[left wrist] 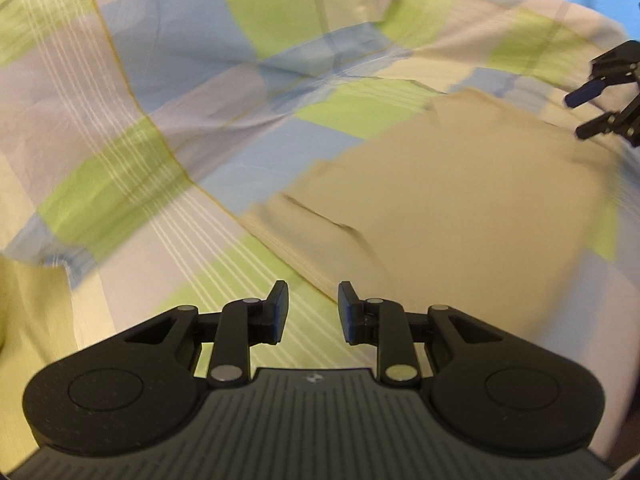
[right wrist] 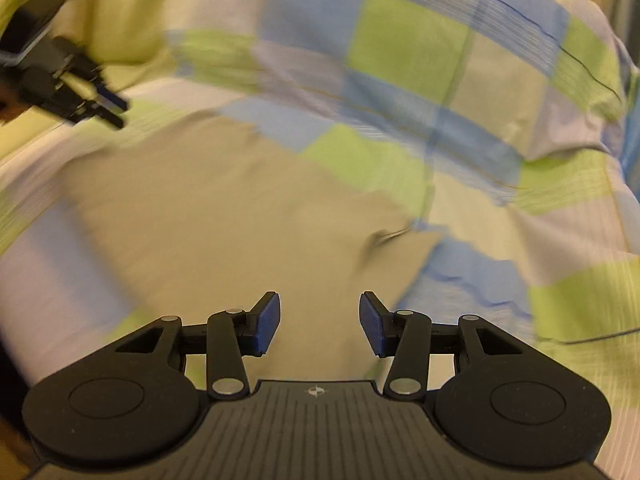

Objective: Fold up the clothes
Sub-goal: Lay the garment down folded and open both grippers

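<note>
Beige cloth (left wrist: 460,200), folded into a flat, roughly rectangular stack, lies on a bed sheet (left wrist: 168,92) checked in green, blue and pale lilac. Layered edges of the cloth show along its near side in the left wrist view, and a short crease runs across its top there. Left gripper (left wrist: 313,312) hovers just beside that layered edge, its jaws apart with nothing between them, the striped sheet showing through the gap. Right gripper (right wrist: 319,322) hangs over the opposite side of the cloth, jaws also spread wide and empty; its blue pads (right wrist: 267,324) face each other above the beige fabric. A small wrinkle sits near one corner of the cloth. Both views are blurred, so finer details of the fabric cannot be made out
</note>
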